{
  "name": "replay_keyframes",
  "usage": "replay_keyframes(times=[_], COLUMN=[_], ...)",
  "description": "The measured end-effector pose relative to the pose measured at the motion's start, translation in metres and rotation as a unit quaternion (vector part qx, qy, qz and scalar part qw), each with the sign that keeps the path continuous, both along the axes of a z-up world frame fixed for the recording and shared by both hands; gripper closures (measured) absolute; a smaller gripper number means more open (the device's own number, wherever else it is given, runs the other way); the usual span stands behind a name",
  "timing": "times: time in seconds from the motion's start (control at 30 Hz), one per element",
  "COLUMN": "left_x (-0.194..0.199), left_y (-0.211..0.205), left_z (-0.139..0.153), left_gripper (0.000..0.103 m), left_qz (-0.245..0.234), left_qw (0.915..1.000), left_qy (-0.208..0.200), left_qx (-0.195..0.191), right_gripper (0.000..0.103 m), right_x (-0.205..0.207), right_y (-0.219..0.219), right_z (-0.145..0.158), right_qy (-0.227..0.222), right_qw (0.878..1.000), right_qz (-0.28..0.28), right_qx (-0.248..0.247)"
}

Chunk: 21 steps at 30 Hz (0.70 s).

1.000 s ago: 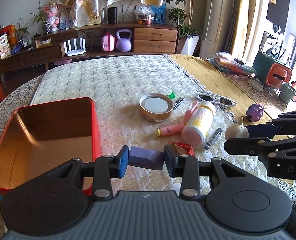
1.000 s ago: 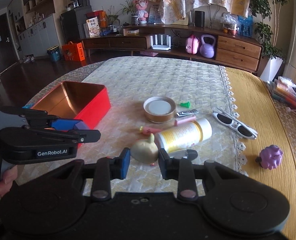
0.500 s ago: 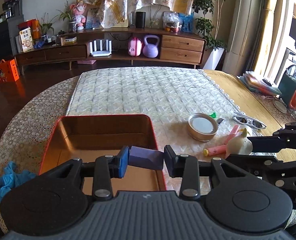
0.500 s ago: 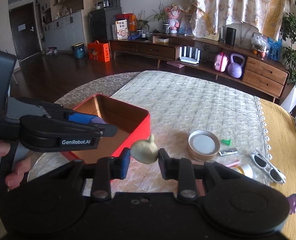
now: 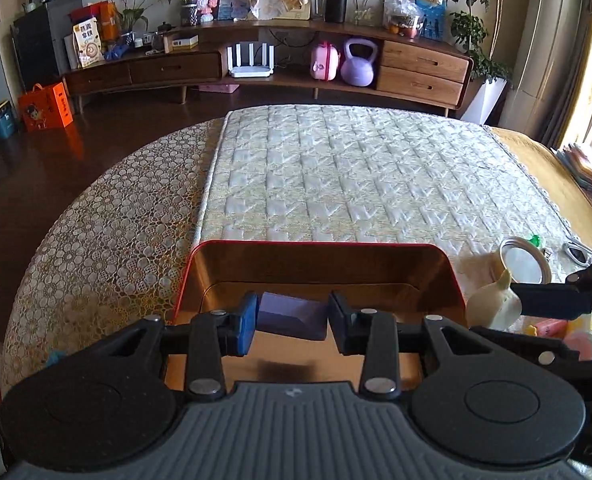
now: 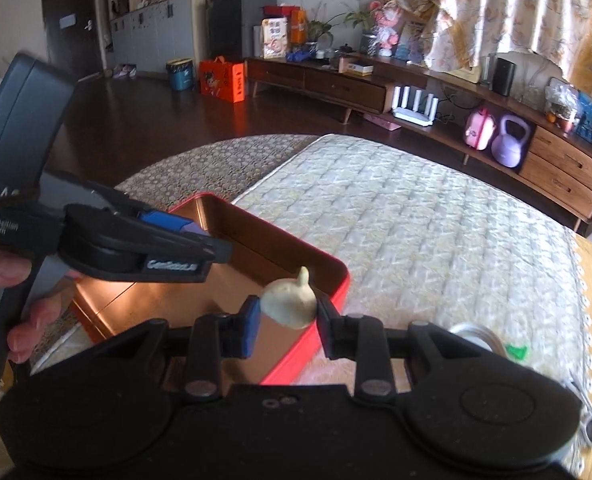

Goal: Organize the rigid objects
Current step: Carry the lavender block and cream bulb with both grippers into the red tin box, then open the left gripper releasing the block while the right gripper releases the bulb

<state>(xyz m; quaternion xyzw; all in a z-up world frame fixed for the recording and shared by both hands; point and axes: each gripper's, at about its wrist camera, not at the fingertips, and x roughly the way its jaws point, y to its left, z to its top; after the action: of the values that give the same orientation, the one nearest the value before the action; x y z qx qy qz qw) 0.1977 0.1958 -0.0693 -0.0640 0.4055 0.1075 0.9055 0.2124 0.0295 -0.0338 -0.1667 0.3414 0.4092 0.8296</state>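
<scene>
A red tin box [image 5: 320, 258] with a copper-coloured inside sits on the quilted table cover; it also shows in the right wrist view [image 6: 338, 280]. My left gripper [image 5: 292, 322] is shut on a purple block [image 5: 292, 316] and holds it above the box's inside. My right gripper [image 6: 288, 322] is shut on a cream garlic-shaped toy [image 6: 290, 304], held over the box's right rim. The toy also shows at the right in the left wrist view [image 5: 494, 302]. The left gripper with the block appears at the left in the right wrist view [image 6: 192, 230].
A round tin lid [image 5: 522, 260], a green piece [image 5: 534, 239], sunglasses [image 5: 578, 252] and pink and yellow tubes [image 5: 552, 326] lie right of the box. A low wooden sideboard [image 5: 296, 64] stands beyond the table. The table's left edge drops to dark floor.
Both grippers have moved left with their objects. The purple block is now over the box's inside and the garlic toy has reached the box's right rim.
</scene>
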Motion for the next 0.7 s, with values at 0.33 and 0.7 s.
replay_keyframes(times=[0.33, 0.7], left_x=[0.033, 0.048], left_y=[0.018, 0.017], left_z=[-0.021, -0.032], left_gripper=[0.066, 0.066], left_qz=[0.011, 0.008], left_qw=[0.9994, 0.9988], left_qy=[0.032, 0.046], left_qx=[-0.001, 0.019], right_gripper=[0.074, 0.074], right_x=[0.018, 0.023], right_y=[0.049, 0.069], right_z=[-0.032, -0.054], right_qy=[0.002, 0.013], right_qw=[0.998, 0.996], right_qz=[0.020, 0.030], right_qx=[-0.051, -0.082])
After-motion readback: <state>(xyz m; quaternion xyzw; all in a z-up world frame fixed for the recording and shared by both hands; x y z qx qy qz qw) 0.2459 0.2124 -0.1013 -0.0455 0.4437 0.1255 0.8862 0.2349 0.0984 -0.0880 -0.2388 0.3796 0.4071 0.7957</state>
